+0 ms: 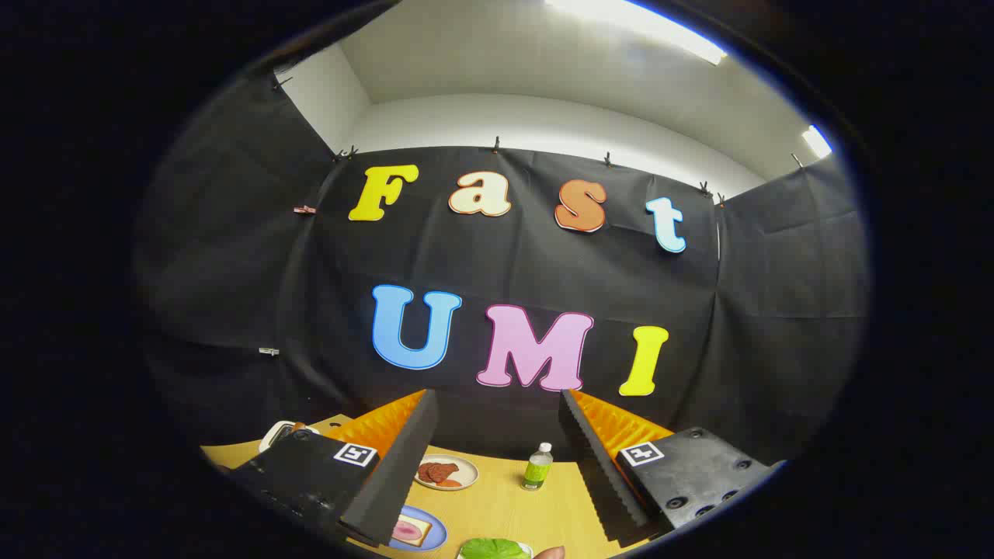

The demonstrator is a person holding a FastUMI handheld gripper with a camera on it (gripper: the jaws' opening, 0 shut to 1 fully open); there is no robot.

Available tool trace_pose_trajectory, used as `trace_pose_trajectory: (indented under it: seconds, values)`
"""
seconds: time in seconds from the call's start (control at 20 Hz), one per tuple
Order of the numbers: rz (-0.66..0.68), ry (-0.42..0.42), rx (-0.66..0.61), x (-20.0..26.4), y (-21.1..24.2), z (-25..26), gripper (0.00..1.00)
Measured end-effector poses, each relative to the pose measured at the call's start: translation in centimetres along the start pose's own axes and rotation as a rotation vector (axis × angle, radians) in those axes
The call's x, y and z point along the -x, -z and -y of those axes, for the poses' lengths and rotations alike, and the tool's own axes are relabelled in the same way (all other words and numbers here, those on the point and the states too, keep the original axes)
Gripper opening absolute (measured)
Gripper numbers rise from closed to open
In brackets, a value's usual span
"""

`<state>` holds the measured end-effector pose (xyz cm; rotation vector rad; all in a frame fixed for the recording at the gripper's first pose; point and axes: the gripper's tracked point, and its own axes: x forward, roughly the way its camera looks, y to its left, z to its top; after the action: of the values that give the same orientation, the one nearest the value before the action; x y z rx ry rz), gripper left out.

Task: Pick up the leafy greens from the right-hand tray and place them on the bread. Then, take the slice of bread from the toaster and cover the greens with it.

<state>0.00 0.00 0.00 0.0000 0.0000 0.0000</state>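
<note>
My gripper is held high above the wooden table, open, with nothing between its fingers. Below and between the fingers lie the leafy greens on a white tray. By the left finger a blue plate holds a slice of bread with a pink topping on it. Behind the left finger a white object peeks out, perhaps the toaster, mostly hidden.
A beige plate with reddish meat slices sits farther back between the fingers. A small green bottle with a white cap stands to its right. A fingertip of a person shows beside the greens.
</note>
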Motion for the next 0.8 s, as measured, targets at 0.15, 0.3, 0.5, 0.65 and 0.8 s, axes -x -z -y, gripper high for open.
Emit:
trace_pose_trajectory:
  seconds: [0.15,0.3,0.5,0.65,0.8]
  values:
    - [-0.006,0.001,-0.001,-0.04,0.33,0.15,0.97]
    - [-0.002,0.001,0.004,-0.02,0.27,0.32,0.97]
    - [-0.009,-0.001,0.004,-0.09,0.57,0.36,0.97]
    - [-0.011,-0.004,0.006,-0.18,0.62,0.33,0.97]
    - [-0.012,-0.006,0.008,-0.06,0.56,0.3,0.97]
